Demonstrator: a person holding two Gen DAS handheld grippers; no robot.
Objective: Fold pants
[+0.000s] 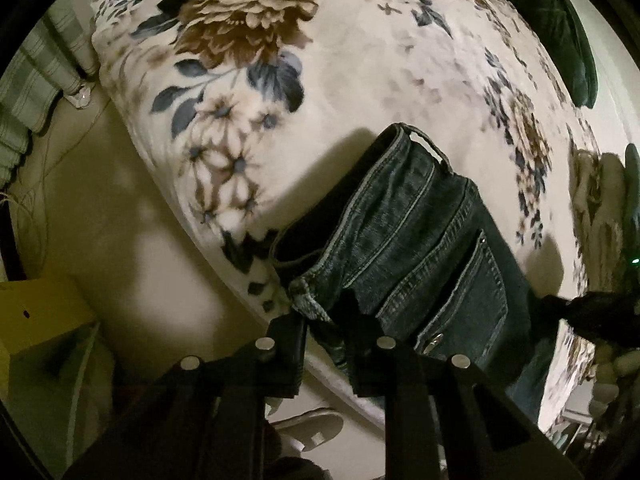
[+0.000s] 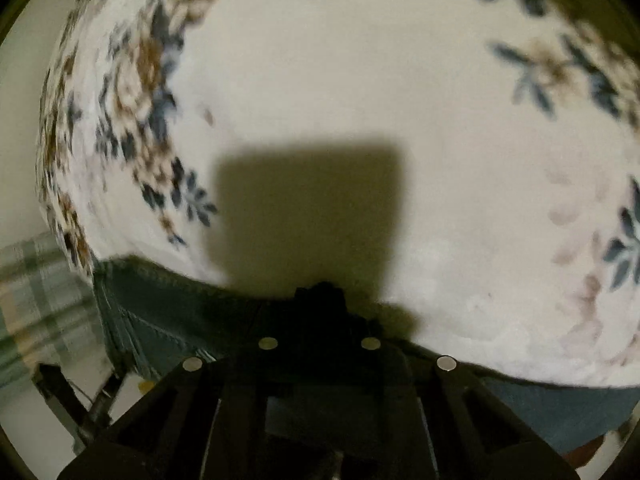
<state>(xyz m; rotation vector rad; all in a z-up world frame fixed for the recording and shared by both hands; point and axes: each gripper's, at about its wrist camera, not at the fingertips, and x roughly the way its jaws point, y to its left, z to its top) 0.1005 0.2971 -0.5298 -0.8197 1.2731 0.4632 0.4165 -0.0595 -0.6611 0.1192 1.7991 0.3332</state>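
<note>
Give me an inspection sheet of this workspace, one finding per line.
Surface: floral blanket on a bed, bare where the pants are not.
Job's things: denim pants at the blanket's near edge, waistband and back pocket showing.
Clutter: dark green item at the far edge; slipper on the floor.
Grippers: left tool clamps the pants' edge; right tool shut on denim.
Cables: thin cords by the floor, left.
Surroundings: striped fabric; yellow box.

i'm in a home bedroom: a plush floral blanket covers the bed before me, striped bedding bunches at the far left, and a slipper sits on the floor nearby.
</note>
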